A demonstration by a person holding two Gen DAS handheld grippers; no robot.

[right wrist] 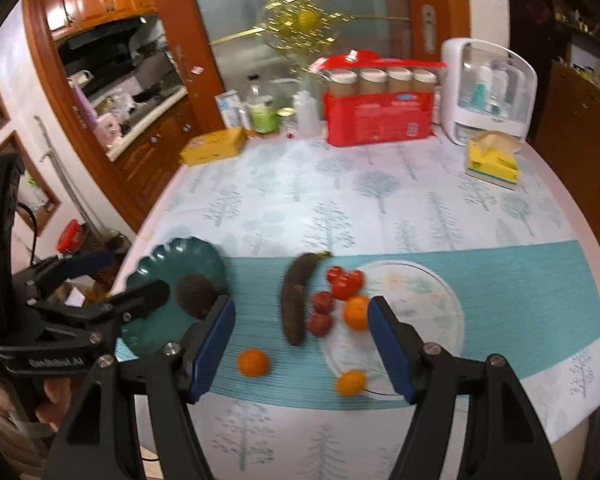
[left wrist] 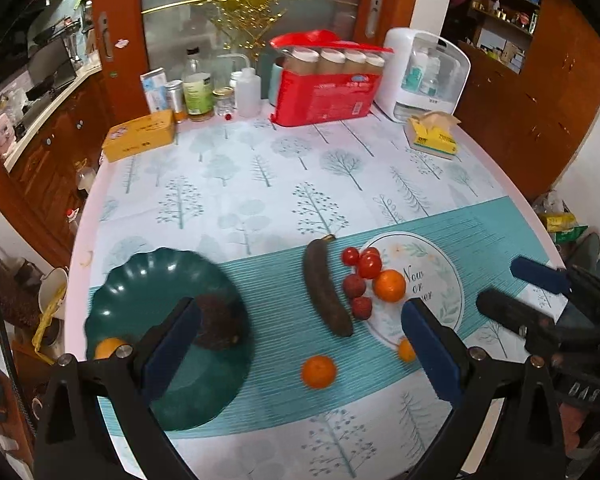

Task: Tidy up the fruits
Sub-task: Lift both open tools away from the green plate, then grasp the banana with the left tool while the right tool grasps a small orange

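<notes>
A dark green plate [left wrist: 140,280] [right wrist: 168,258] at the left holds a dark round fruit [left wrist: 216,320] [right wrist: 194,294] and a yellow-orange fruit [left wrist: 108,346]. A blackened banana [left wrist: 324,288] [right wrist: 294,304] lies mid-table. Beside it, by a white round plate [left wrist: 440,292] [right wrist: 420,304], sit cherry tomatoes [left wrist: 362,260] [right wrist: 344,278], red fruits [left wrist: 358,296] [right wrist: 322,314] and an orange [left wrist: 389,285] [right wrist: 356,312]. Two more oranges [left wrist: 319,371] [right wrist: 253,363] lie nearer. My left gripper [left wrist: 300,308] [right wrist: 132,276] hovers open and empty. My right gripper [right wrist: 300,308] [left wrist: 516,292] is open above the fruit, holding nothing.
Along the back stand a red package [left wrist: 324,96], a white dispenser [left wrist: 424,72], bottles [left wrist: 198,84], a flat yellow box [left wrist: 140,136] and a yellow tissue box [left wrist: 432,136]. The table's edge curves off at left, with kitchen cabinets beyond. A hand [right wrist: 56,396] grips the left tool.
</notes>
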